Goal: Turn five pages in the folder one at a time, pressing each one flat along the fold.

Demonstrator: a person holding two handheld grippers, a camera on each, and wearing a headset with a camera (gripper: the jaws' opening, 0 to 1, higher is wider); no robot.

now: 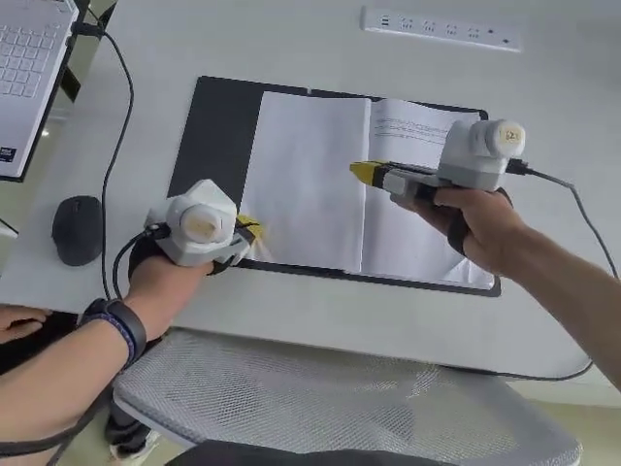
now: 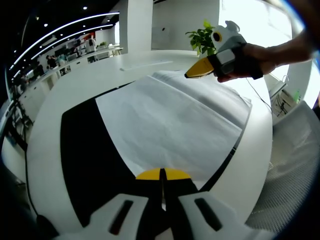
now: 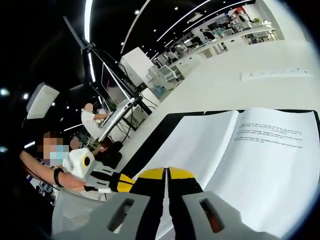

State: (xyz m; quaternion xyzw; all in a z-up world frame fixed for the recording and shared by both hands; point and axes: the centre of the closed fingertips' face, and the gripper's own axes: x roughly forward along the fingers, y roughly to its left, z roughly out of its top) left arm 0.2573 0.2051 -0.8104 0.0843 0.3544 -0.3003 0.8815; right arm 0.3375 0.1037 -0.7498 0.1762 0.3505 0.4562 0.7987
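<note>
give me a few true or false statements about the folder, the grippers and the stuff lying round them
1. The folder lies open on the table. True.
2. The right gripper has its jaws spread wide. False: its yellow-tipped jaws are shut, and they point at the pages near the fold.
3. A mouse sits on the table to the left of the folder. True.
4. The power strip lies across the open pages. False: it lies on the table beyond the folder's far edge, clear of it.
5. Printed lines show at the top of the right-hand page. True.
</note>
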